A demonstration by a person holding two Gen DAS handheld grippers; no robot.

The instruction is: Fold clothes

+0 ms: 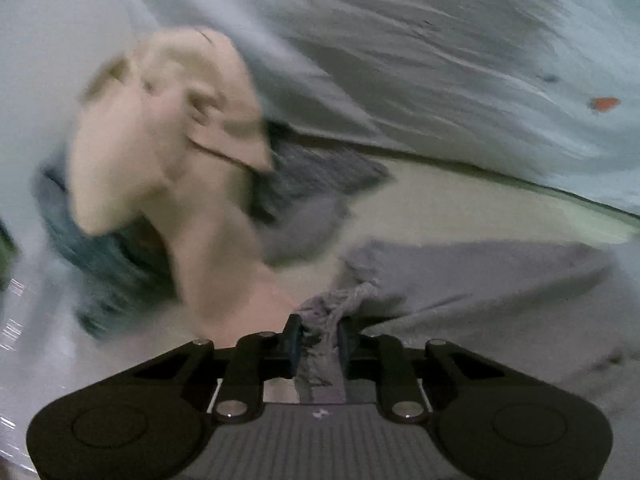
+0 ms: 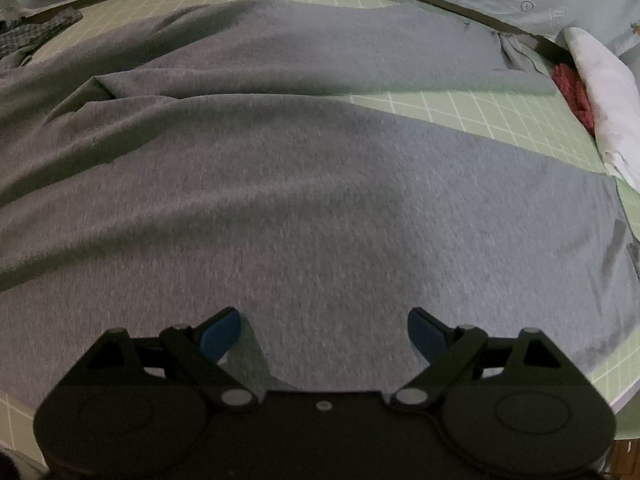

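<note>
A grey garment (image 2: 300,184) lies spread over a green grid mat (image 2: 480,112). In the right wrist view my right gripper (image 2: 324,332) hovers just over it, open, the blue pads (image 2: 222,334) wide apart with flat cloth beneath and nothing pinched. In the left wrist view my left gripper (image 1: 320,340) is shut on a bunched edge of the grey garment (image 1: 460,280), and the crumpled fabric sticks up between its dark fingers (image 1: 292,344). The picture there is smeared by motion.
A cream garment (image 1: 168,140) lies heaped at the left over a teal cloth (image 1: 100,256) and a dark grey one (image 1: 312,168). A pale sheet (image 1: 440,40) surrounds the mat. A checked cloth (image 2: 36,32) sits far left, with red cloth (image 2: 572,96) and white cloth (image 2: 604,88) at the far right.
</note>
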